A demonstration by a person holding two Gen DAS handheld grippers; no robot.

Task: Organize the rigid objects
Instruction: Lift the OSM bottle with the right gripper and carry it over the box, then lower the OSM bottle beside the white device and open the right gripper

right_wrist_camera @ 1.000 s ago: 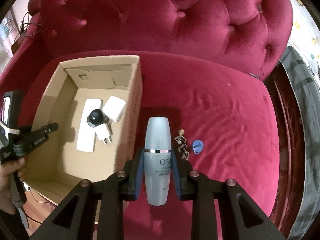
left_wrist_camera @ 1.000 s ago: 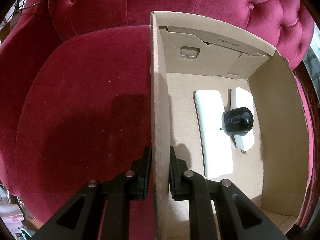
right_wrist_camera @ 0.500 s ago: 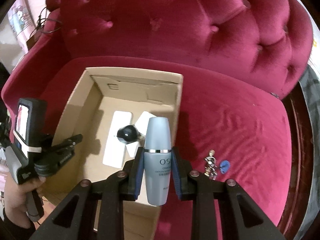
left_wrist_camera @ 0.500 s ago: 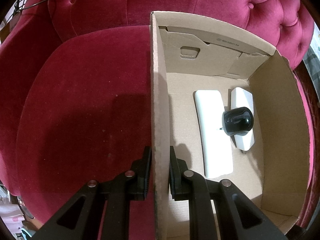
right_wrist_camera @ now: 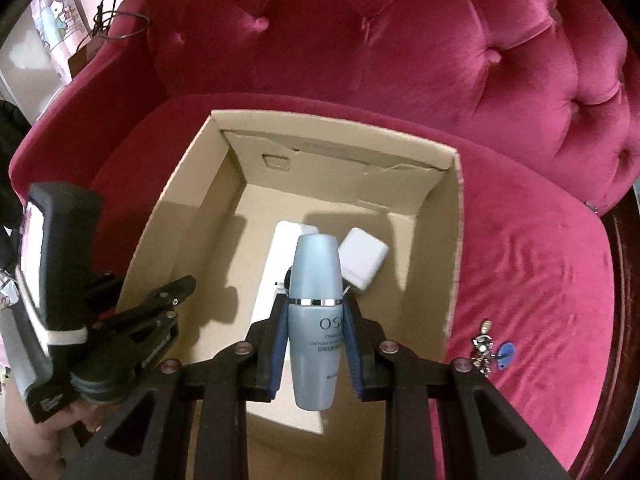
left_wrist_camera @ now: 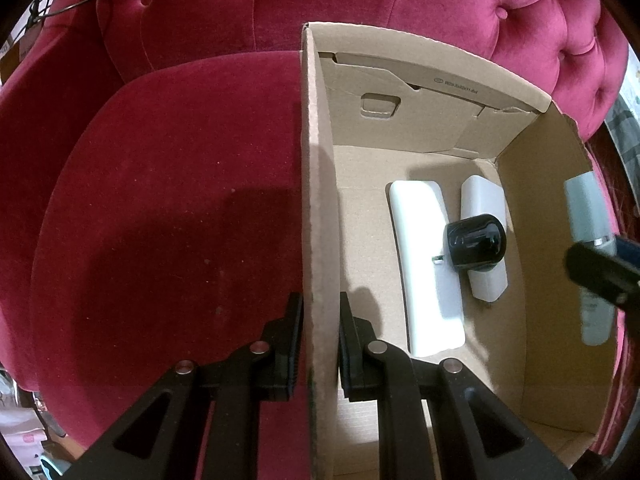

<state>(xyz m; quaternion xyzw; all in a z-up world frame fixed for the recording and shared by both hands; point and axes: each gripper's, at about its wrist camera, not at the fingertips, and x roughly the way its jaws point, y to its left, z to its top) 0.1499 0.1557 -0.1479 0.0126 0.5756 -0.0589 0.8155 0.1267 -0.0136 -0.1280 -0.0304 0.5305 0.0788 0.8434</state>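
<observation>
A cardboard box (right_wrist_camera: 454, 240) sits open on the seat of a red velvet sofa (right_wrist_camera: 400, 40). The left tool (left_wrist_camera: 318, 344) is clamped on the box's left wall, one finger outside and one inside. The right tool (right_wrist_camera: 316, 344) grips a pale blue lotion bottle (right_wrist_camera: 316, 312) by its middle, cap end pointing away, and holds it over the open box, above the things inside. In the left wrist view the same bottle (left_wrist_camera: 588, 216) shows at the box's right wall, pinched by the right tool (left_wrist_camera: 604, 268).

On the box floor lie a long white slab (left_wrist_camera: 424, 264), a white charger (left_wrist_camera: 482, 200) beside it and a small black round object (left_wrist_camera: 474, 246) resting across the two. From the right wrist view the bottle hides most of the black object; the charger (right_wrist_camera: 364, 258) and slab (right_wrist_camera: 276, 276) show either side of it.

Outside the box, on the seat to its right, lie a small bunch of keys (right_wrist_camera: 482, 344) with a blue tag (right_wrist_camera: 506, 354). A hand (right_wrist_camera: 36, 436) holds the left tool's handle at the lower left.
</observation>
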